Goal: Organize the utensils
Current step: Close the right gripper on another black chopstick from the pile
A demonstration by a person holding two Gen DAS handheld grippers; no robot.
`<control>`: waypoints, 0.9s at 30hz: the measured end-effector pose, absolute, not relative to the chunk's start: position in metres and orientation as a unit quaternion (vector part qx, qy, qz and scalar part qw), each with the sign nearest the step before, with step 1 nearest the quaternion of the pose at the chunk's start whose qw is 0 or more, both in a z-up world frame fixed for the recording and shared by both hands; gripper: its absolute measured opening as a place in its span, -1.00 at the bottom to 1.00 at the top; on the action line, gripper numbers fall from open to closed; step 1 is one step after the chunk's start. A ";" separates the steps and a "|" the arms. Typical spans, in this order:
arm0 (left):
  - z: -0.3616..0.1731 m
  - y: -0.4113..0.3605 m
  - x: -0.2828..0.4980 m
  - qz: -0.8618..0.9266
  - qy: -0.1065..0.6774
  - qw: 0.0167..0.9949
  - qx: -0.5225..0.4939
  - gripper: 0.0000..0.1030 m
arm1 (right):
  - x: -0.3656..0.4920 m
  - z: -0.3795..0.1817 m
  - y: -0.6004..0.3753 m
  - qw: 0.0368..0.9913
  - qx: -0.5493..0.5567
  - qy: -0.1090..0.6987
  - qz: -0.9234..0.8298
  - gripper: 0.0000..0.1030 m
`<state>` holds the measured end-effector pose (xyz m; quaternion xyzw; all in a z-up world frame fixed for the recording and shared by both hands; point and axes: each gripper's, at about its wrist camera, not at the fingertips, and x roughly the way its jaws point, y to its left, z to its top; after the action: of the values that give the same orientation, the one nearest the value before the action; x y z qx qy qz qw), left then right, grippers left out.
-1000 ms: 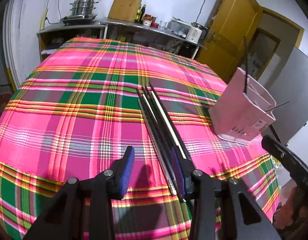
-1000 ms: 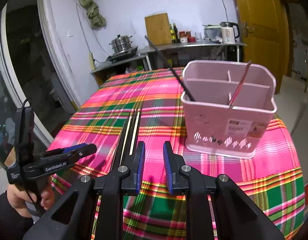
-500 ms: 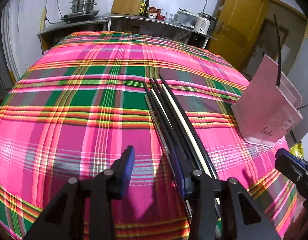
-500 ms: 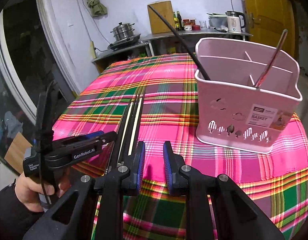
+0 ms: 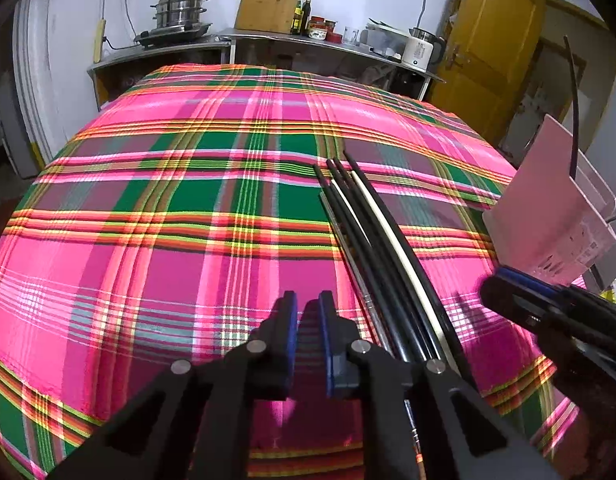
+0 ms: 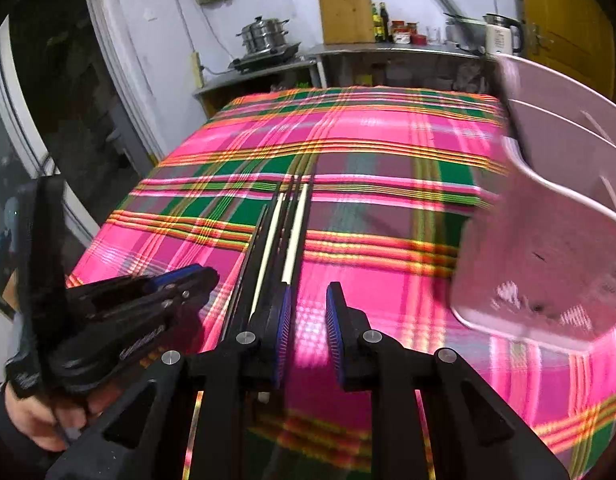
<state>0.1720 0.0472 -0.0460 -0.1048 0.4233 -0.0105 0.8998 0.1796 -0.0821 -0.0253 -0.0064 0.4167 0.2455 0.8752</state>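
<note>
The left gripper (image 5: pixel 308 312) is closing on nothing beside the chopsticks (image 5: pixel 371 232) near the tablecloth's (image 5: pixel 148 240) front edge; the right gripper (image 6: pixel 308 308) hangs released.

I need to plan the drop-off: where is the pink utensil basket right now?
The pink utensil basket stands on the plaid tablecloth at the table's right edge, right of the chopsticks in both wrist views.

Place: a home kitchen, simple and lived-in.
Cooking: a steel steamer pot (image 5: pixel 182 10) stands on a stove (image 5: pixel 172 36) by the white wall.
Counter: a wooden cutting board (image 5: pixel 270 0), sauce bottles (image 5: pixel 302 14) and an electric kettle (image 5: pixel 419 48).
Table: covered with a pink and green plaid cloth (image 5: pixel 188 216).
Door: yellow wood (image 5: pixel 491 40).
</note>
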 end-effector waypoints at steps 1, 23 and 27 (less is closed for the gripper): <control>-0.046 0.048 0.173 -0.015 0.424 0.899 -0.111 -0.74 | 0.183 -0.027 -0.080 0.874 -0.008 0.418 0.247 -0.63; -0.044 0.032 0.183 -0.026 0.419 0.903 -0.091 -0.18 | 0.208 -0.051 -0.065 0.855 -0.034 0.454 0.247 -0.64; -0.044 0.035 0.181 -0.026 0.418 0.903 -0.094 -0.18 | 0.208 -0.051 -0.067 0.856 -0.034 0.455 0.244 -0.69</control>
<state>0.1808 0.0352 -0.0439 -0.0939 0.4177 -0.0258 0.9033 0.2081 -0.0670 -0.0510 -0.0340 0.4553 0.2443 0.8555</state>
